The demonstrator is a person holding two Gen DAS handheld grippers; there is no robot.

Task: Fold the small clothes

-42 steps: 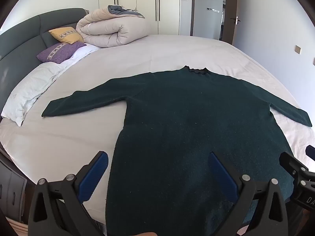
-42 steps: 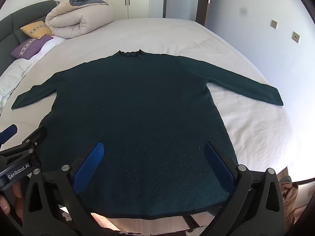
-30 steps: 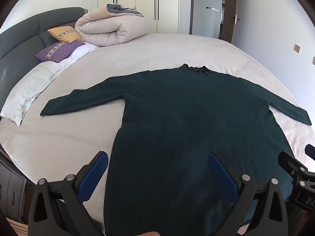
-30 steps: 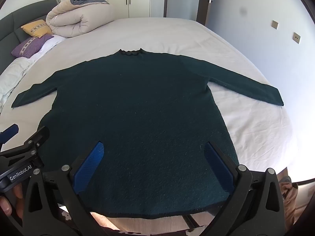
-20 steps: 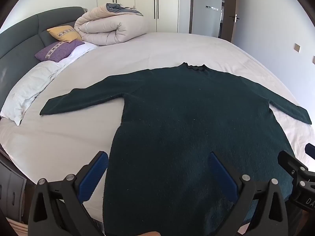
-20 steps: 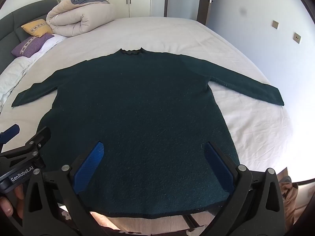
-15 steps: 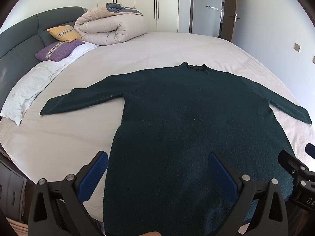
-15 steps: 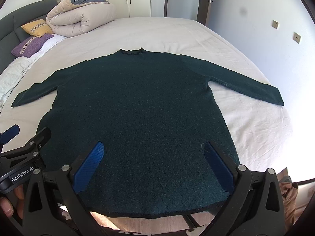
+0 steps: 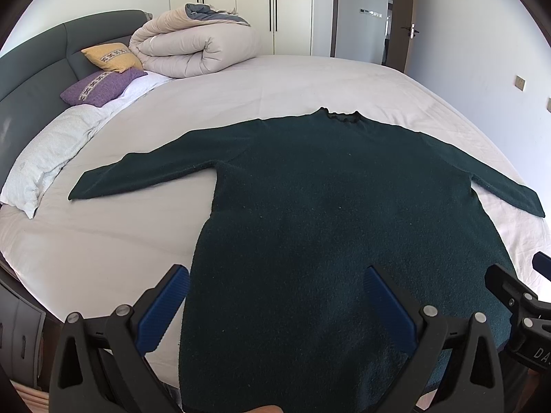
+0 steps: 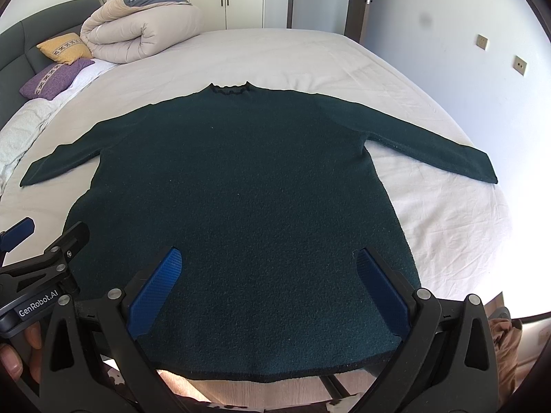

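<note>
A dark green sweater [image 10: 237, 186] is laid out flat across the bed [image 10: 303, 58], front down or up I honestly can't tell, with both sleeves stretched toward the side edges and the frilly collar pointing at the far edge. Its hem hangs right at the near edge of the bed, a bit over it in the right wrist view. Both sets of tongs are spread wide with nothing in them: the left tongs [image 9: 275, 306] hover over the hem toward the sweater's left side, and the right tongs [image 10: 267, 285] sit over the hem closer to the middle. The blue pads [image 10: 155, 285] aren't touching the knit as far as I can see. Readable writing: "GenRobot.AI" on the side of the left tool where it pokes into the right wrist view, and a cut-off "DA" on the right tool in the left view. Up by the head corner there's a rolled-up duvet [image 9: 193, 48], a yellow cushion [image 9: 112, 56] and a purple cushion [image 9: 103, 86].
</note>
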